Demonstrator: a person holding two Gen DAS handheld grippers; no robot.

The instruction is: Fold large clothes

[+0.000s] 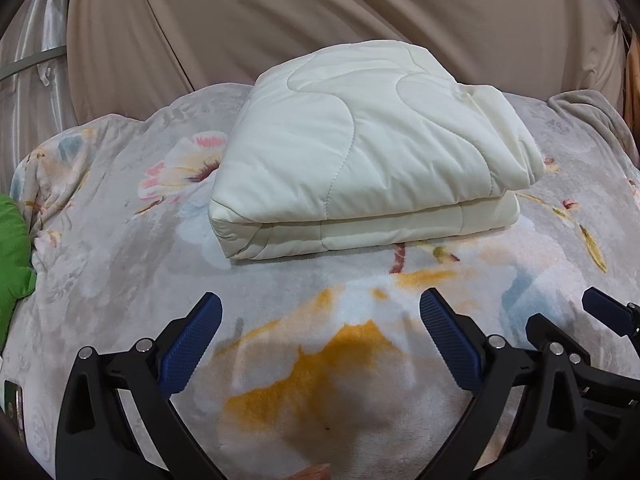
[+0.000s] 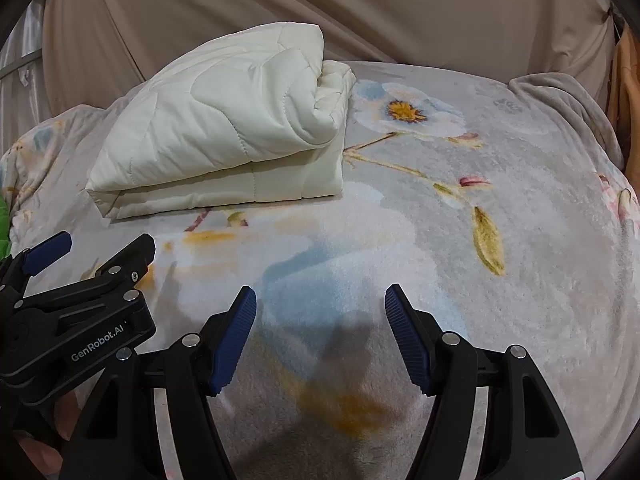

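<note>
A cream quilted blanket (image 1: 360, 148) lies folded into a thick rectangular bundle on the floral bed cover (image 1: 120, 240). It also shows in the right wrist view (image 2: 224, 132), at the far left of the bed. My left gripper (image 1: 320, 312) is open and empty, low over the cover, well in front of the bundle. My right gripper (image 2: 320, 304) is open and empty, beside the left one and to the right of the bundle. The right gripper's finger (image 1: 608, 312) shows at the right edge of the left wrist view. The left gripper's body (image 2: 80, 312) shows at the left of the right wrist view.
A beige curtain (image 1: 320, 12) hangs behind the bed. A green cloth (image 1: 12, 248) lies at the bed's left edge. A grey fleece fold (image 2: 560, 96) lies at the far right of the bed. Bare floral cover (image 2: 480, 200) spreads right of the bundle.
</note>
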